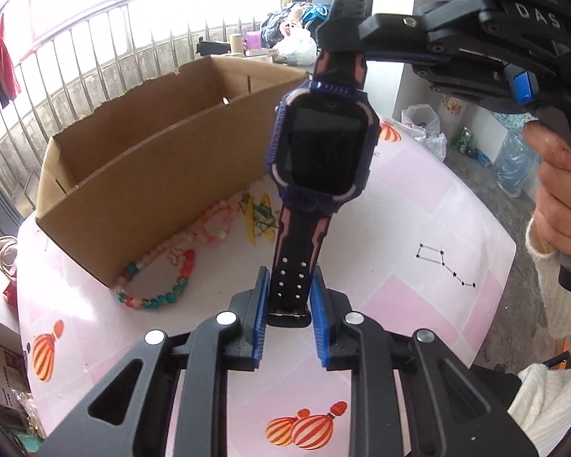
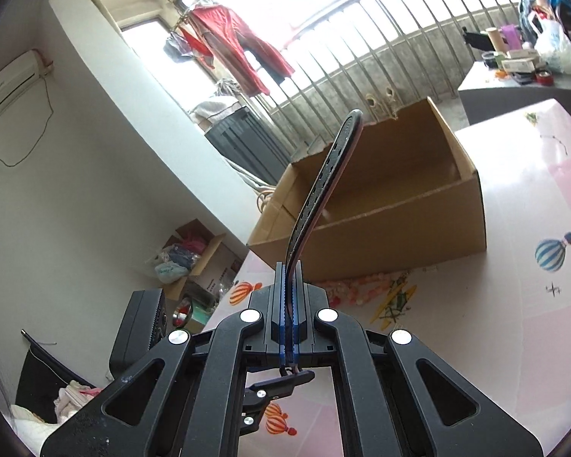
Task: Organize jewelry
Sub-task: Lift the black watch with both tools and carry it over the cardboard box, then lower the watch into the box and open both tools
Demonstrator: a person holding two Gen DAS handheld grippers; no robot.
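A dark blue and pink plastic smartwatch (image 1: 321,148) hangs stretched above the pink patterned surface (image 1: 418,205). The right hand-held gripper (image 1: 337,43) pinches its upper strap; the left hand-held gripper (image 1: 287,304) clamps its lower strap end, probably steadying it for the open cardboard box (image 1: 144,175).

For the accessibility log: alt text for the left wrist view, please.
A dark blue smartwatch hangs above a pink table, its upper strap clamped by the right gripper, its lower strap between the left gripper's pads. Behind: an open cardboard box and bead bracelets.
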